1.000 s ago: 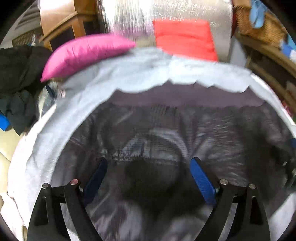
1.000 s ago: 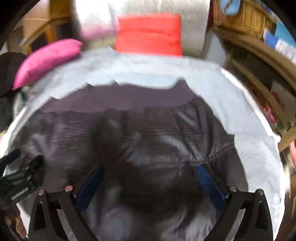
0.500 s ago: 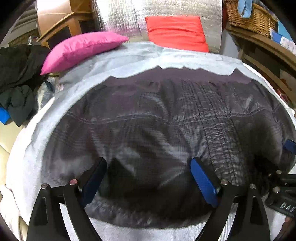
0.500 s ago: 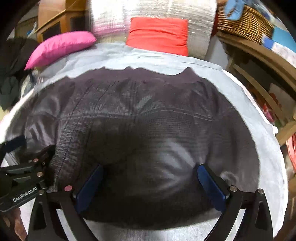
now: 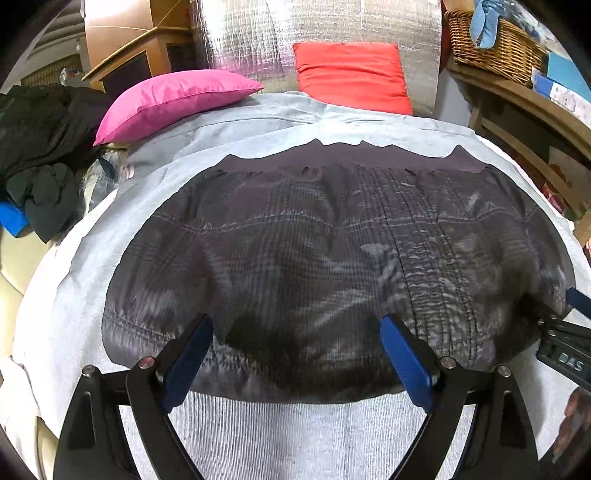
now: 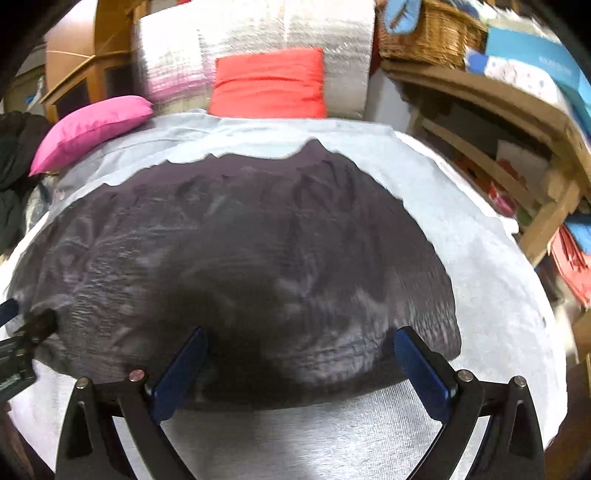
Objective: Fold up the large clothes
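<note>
A large dark grey quilted garment (image 5: 317, 258) lies spread flat on a light grey sheet (image 5: 295, 435); it also shows in the right wrist view (image 6: 240, 266). Its plain ribbed band lies at the far edge. My left gripper (image 5: 295, 350) is open and empty, with its blue pads over the garment's near hem. My right gripper (image 6: 299, 365) is open and empty over the near hem further right. Each gripper shows at the edge of the other's view: the right one in the left wrist view (image 5: 565, 339), the left one in the right wrist view (image 6: 18, 343).
A pink pillow (image 5: 170, 99) and a red pillow (image 5: 351, 77) lie at the far end against a silver quilted panel (image 5: 258, 33). Dark clothes (image 5: 40, 147) are piled at left. Wooden shelves (image 6: 498, 155) with a wicker basket (image 5: 495, 48) stand at right.
Both grippers have drawn back toward the near edge. The garment, close under them a second ago, now lies flat with the sheet showing in front of its hem.
</note>
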Tool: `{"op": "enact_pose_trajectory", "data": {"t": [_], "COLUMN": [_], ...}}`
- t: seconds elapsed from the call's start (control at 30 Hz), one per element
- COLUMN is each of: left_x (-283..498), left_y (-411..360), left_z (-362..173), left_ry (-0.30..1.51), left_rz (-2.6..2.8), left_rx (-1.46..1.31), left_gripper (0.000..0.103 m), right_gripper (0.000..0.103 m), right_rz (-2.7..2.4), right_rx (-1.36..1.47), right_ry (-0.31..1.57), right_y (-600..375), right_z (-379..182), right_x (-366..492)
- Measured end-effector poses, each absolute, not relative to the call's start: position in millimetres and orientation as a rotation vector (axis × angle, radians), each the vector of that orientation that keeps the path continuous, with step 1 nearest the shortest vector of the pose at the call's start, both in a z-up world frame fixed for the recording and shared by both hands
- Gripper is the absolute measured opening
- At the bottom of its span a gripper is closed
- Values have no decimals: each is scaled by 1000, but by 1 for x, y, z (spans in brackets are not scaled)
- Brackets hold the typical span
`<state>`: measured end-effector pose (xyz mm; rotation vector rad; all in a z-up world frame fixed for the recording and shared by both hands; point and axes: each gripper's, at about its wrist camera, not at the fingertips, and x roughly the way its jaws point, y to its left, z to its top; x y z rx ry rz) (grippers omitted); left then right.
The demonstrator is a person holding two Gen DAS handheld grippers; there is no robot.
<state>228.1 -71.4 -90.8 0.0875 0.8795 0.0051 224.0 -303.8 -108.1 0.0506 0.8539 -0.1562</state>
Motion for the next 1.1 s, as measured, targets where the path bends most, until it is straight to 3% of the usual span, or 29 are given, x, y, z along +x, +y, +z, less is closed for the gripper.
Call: {"op": "enact_pose_trajectory", "data": {"t": [0.4, 0.47, 1.1], "left_x": [187, 180, 140], "left_y": [-61, -57, -40], "left_z": [-56, -50, -24], "left_ry": [792, 786, 748], "left_rz": [-38, -42, -30], "left_rx": [50, 47, 15], "left_gripper": [93, 97, 100], "right_gripper": [103, 103, 103], "right_rz": [-56, -34, -12], "right_rx": [108, 112, 45], "right_ry": [769, 769, 777], "right_y": [-286, -277, -236], "right_z": [-70, -65, -48], "right_x": [180, 166, 122]}}
